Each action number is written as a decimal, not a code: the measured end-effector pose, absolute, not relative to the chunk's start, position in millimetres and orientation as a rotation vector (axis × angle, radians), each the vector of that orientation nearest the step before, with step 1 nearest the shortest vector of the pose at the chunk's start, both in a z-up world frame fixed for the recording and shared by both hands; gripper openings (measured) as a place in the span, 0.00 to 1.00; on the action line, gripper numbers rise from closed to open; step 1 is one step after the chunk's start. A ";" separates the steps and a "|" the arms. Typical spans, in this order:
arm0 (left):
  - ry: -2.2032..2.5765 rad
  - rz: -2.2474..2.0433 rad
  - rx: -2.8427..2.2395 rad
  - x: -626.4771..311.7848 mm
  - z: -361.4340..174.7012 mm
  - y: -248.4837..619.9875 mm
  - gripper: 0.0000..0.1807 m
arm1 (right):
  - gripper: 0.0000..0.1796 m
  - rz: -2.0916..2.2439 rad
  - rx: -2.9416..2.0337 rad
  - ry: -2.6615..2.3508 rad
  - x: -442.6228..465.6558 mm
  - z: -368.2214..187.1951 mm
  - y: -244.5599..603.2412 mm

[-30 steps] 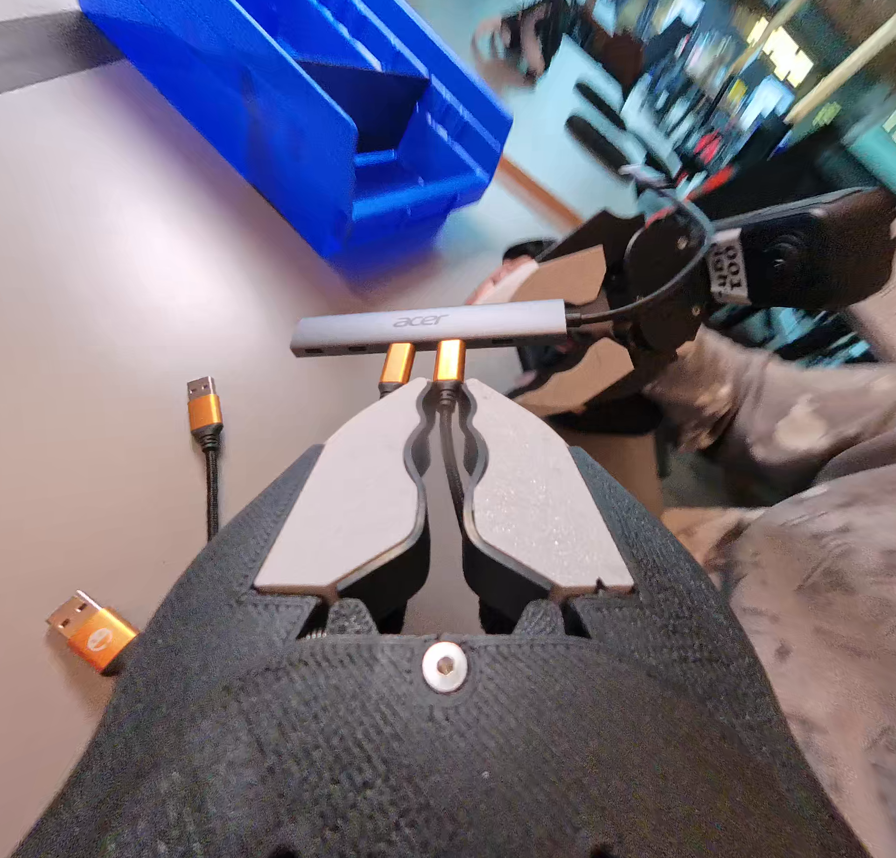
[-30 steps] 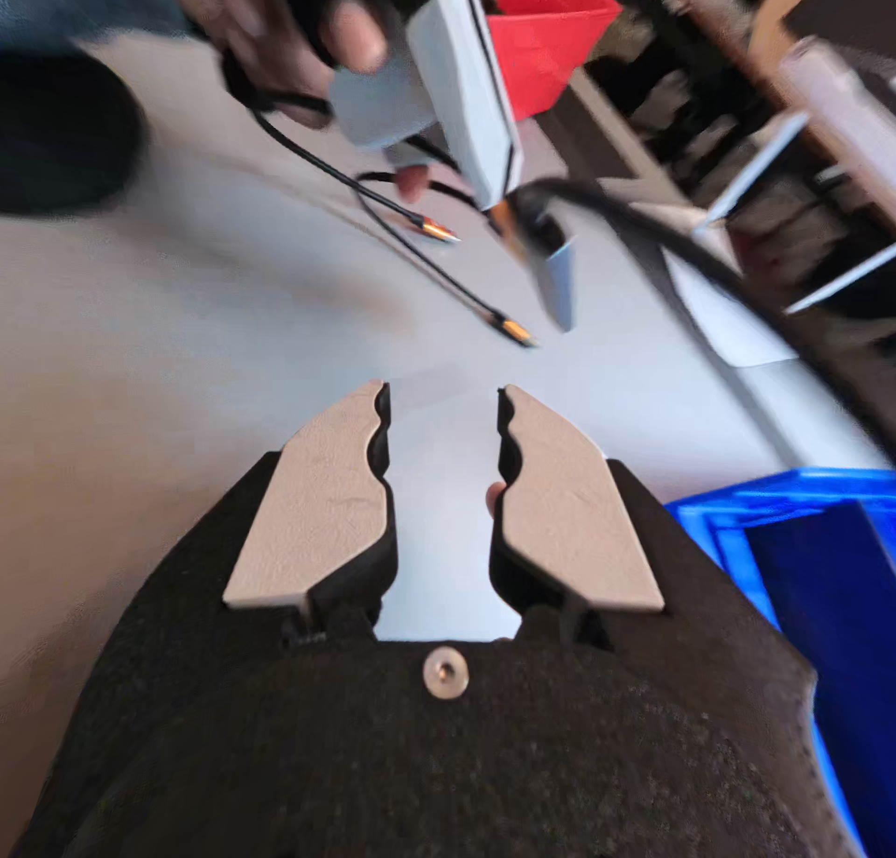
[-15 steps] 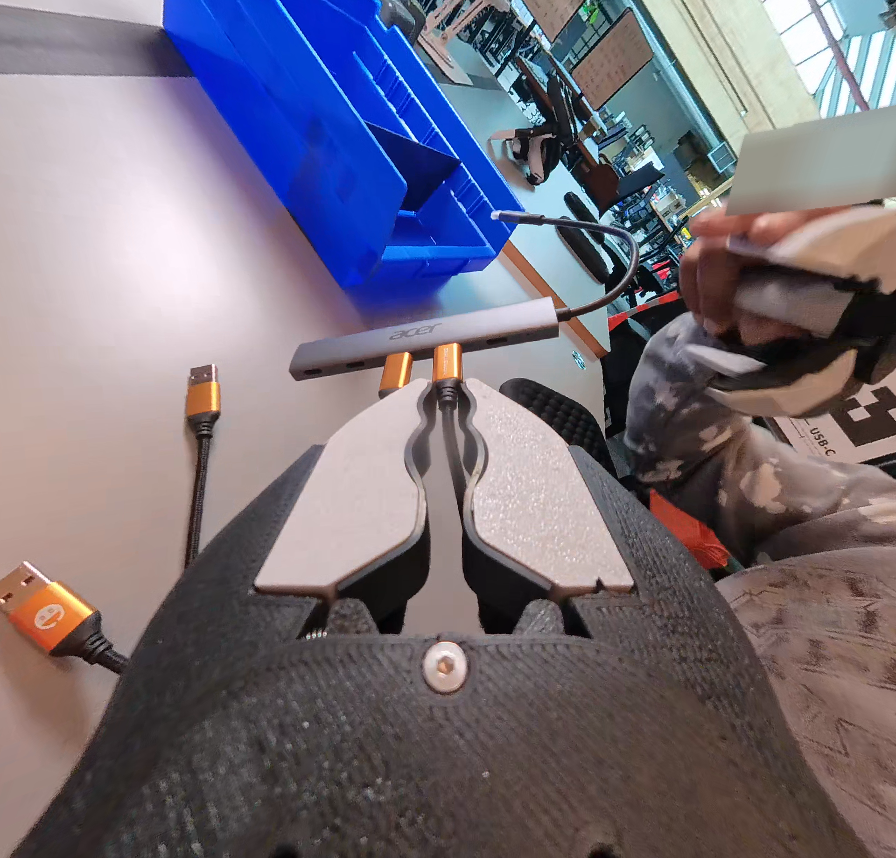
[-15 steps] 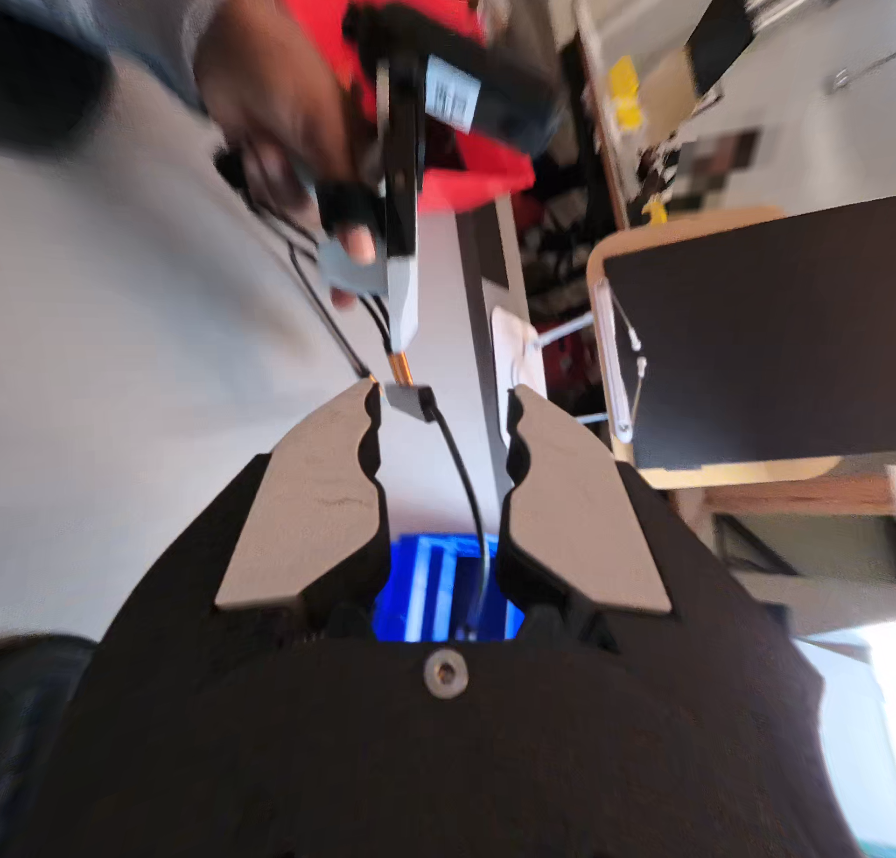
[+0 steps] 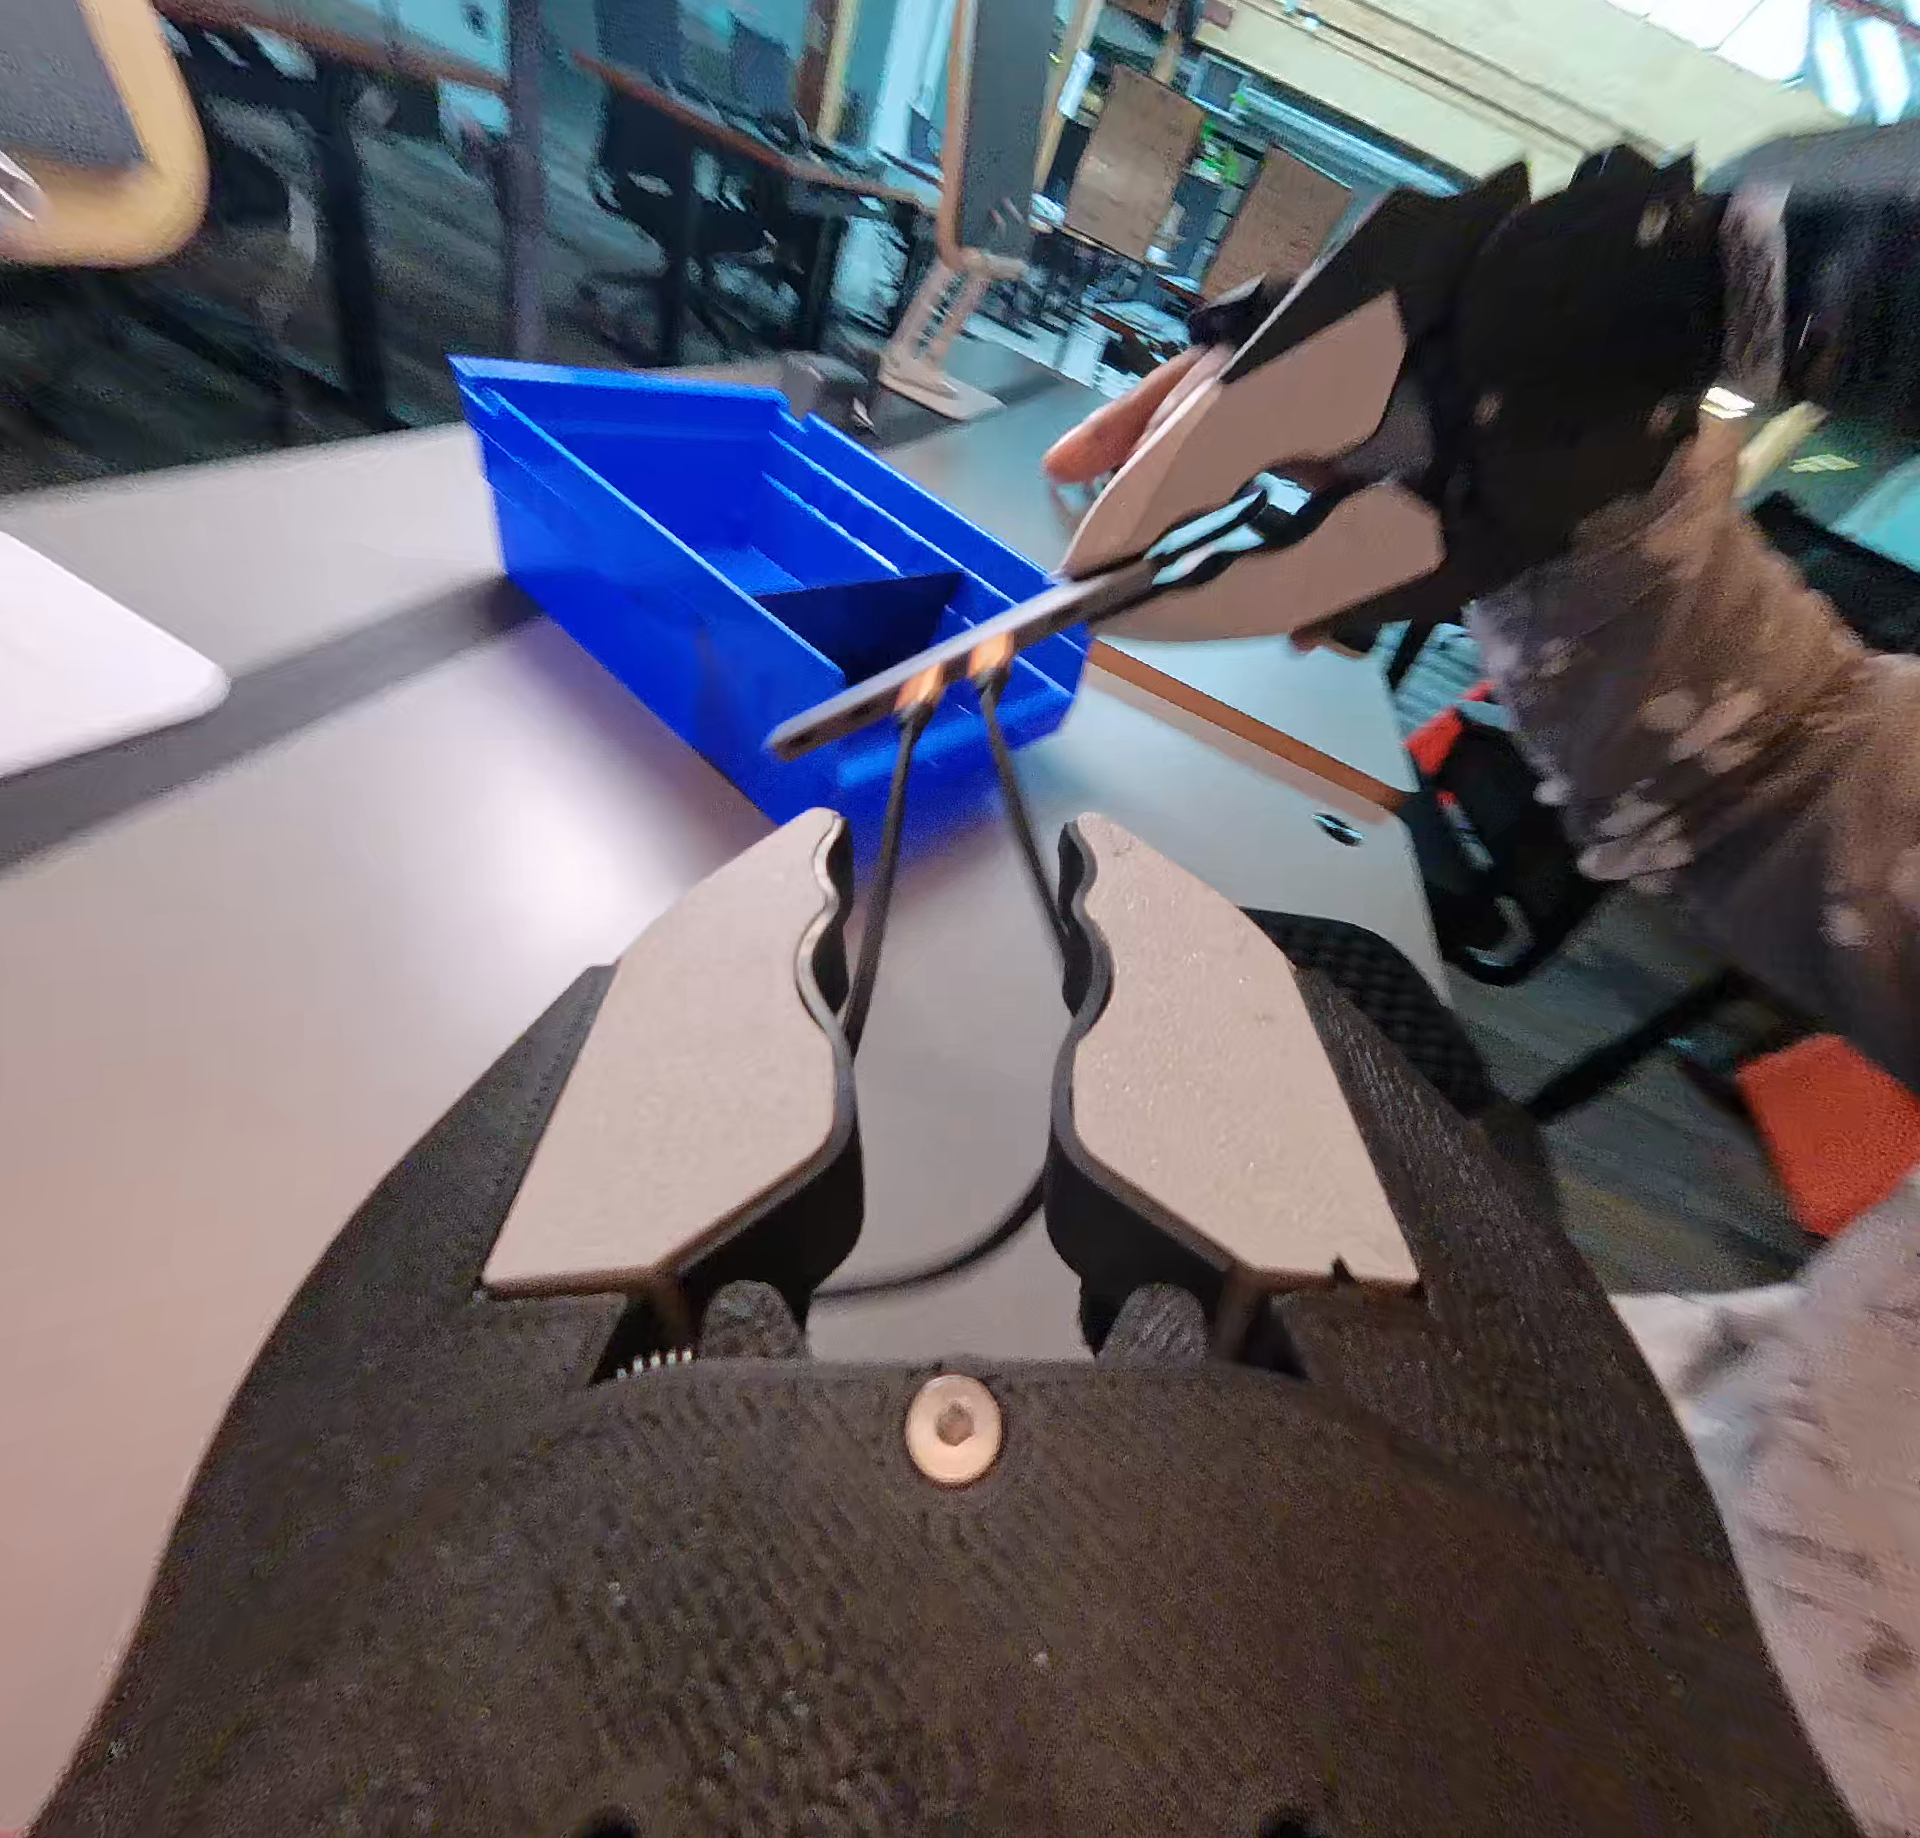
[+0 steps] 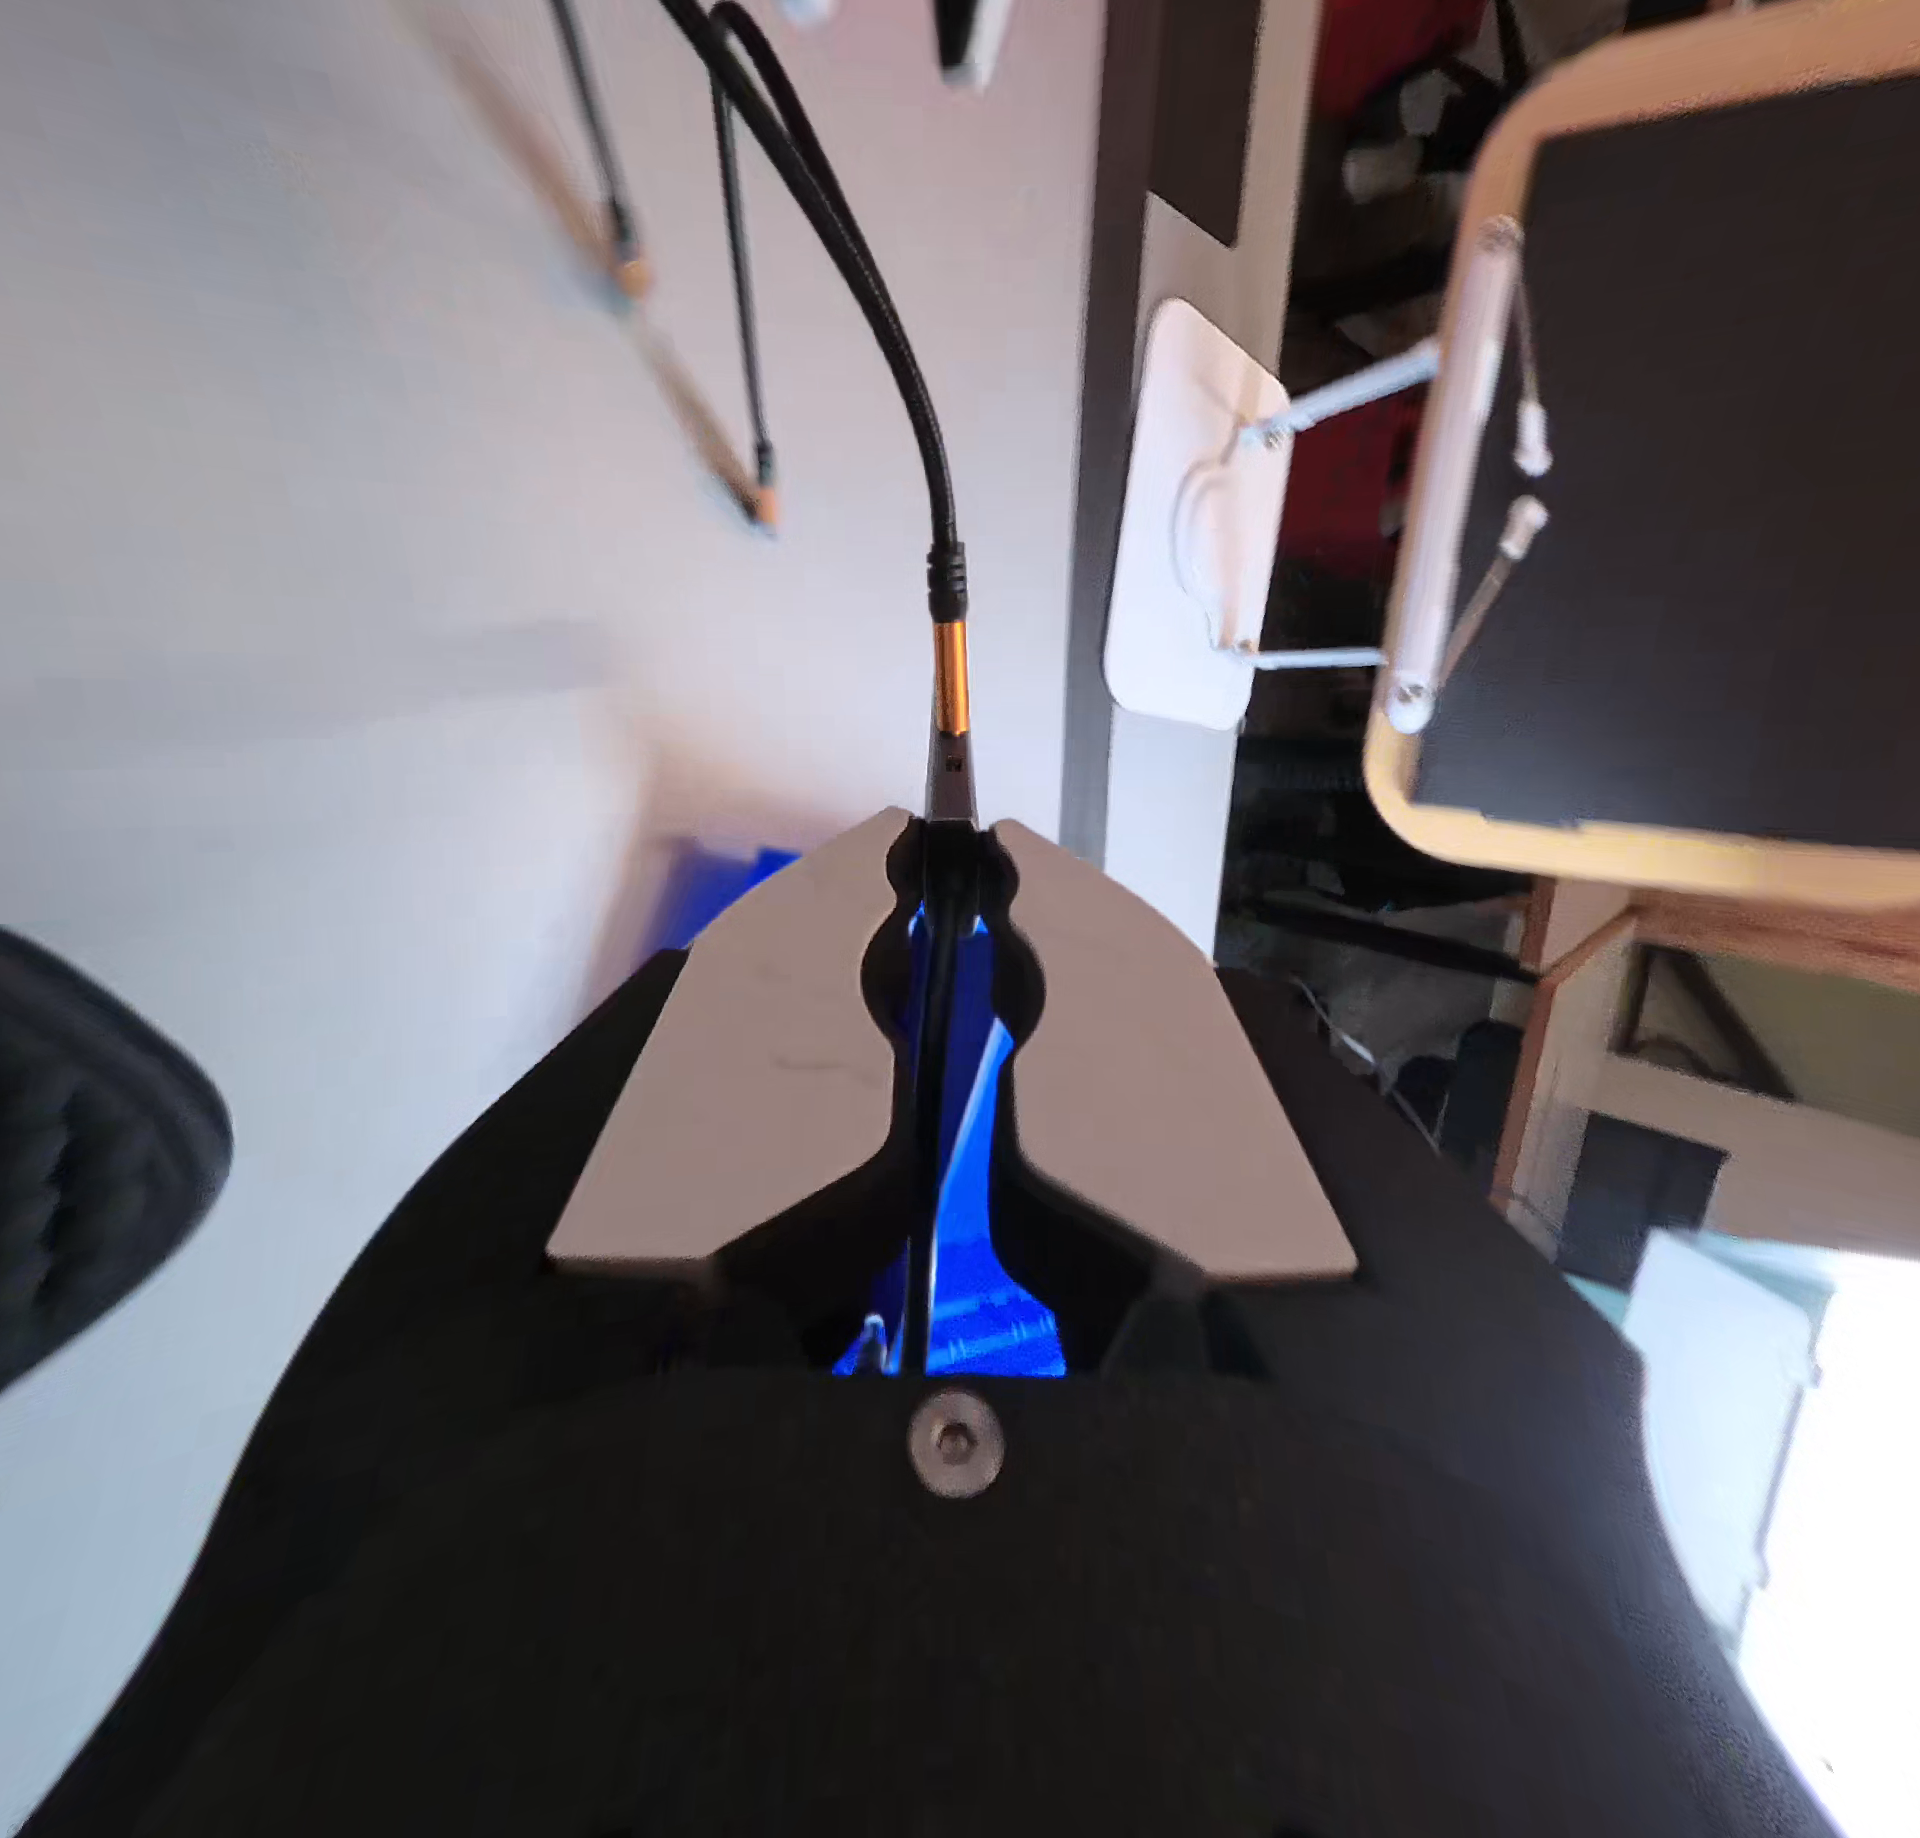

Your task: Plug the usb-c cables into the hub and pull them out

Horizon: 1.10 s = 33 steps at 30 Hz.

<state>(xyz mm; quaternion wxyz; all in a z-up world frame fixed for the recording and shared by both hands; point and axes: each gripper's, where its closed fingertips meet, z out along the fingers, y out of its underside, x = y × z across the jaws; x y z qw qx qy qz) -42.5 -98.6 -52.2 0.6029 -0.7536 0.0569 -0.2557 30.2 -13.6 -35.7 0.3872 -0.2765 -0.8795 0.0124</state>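
In the left wrist view the slim grey hub (image 5: 935,671) hangs in the air in front of the blue bin. Two orange USB-C plugs (image 5: 920,689) sit side by side in its side ports. Their black cables (image 5: 883,874) run down through the gap of my left gripper (image 5: 951,843), which is open and grips nothing. My right gripper (image 5: 1153,567) is shut on the hub's far end. In the right wrist view my right gripper (image 6: 951,827) pinches the hub (image 6: 951,780), seen almost end-on, with one orange plug (image 6: 951,676) beyond it.
A blue bin (image 5: 665,500) stands on the grey table (image 5: 312,905) behind the hub. A white flat object (image 5: 73,645) lies at the far left. Loose cable ends (image 6: 767,505) lie on the table. A white bracket (image 6: 1195,510) and a dark board (image 6: 1714,438) are to the right. Tip to tip, the grippers are about 12 cm apart.
My left gripper has opened, let go of the plug's cable and drawn back. My right gripper has shut on the hub's end and holds it up. Both views have swung.
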 end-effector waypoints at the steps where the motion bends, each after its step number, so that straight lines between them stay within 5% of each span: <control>1: 0.126 -0.523 -1.723 -50.9 -44.6 -100.2 0.22 | 0.06 0.029 -0.740 -2.221 35.2 -16.3 -2.2; 7: 0.062 -0.398 -1.656 -79.9 -23.4 -107.8 0.22 | 0.06 -0.126 -0.980 -2.047 71.4 91.8 82.2; 11: 0.072 -0.396 -1.684 -77.1 -32.1 -105.5 0.22 | 0.05 -0.325 -1.128 -1.993 96.7 111.1 137.6; 19: 0.141 -0.299 -1.801 -64.3 -81.9 -114.4 0.23 | 0.06 -0.511 -1.285 -2.041 86.4 30.1 213.8; 33: 0.152 -0.196 -1.912 -69.3 -150.2 -146.2 0.22 | 0.07 -0.039 -1.660 -2.023 16.1 -120.4 258.2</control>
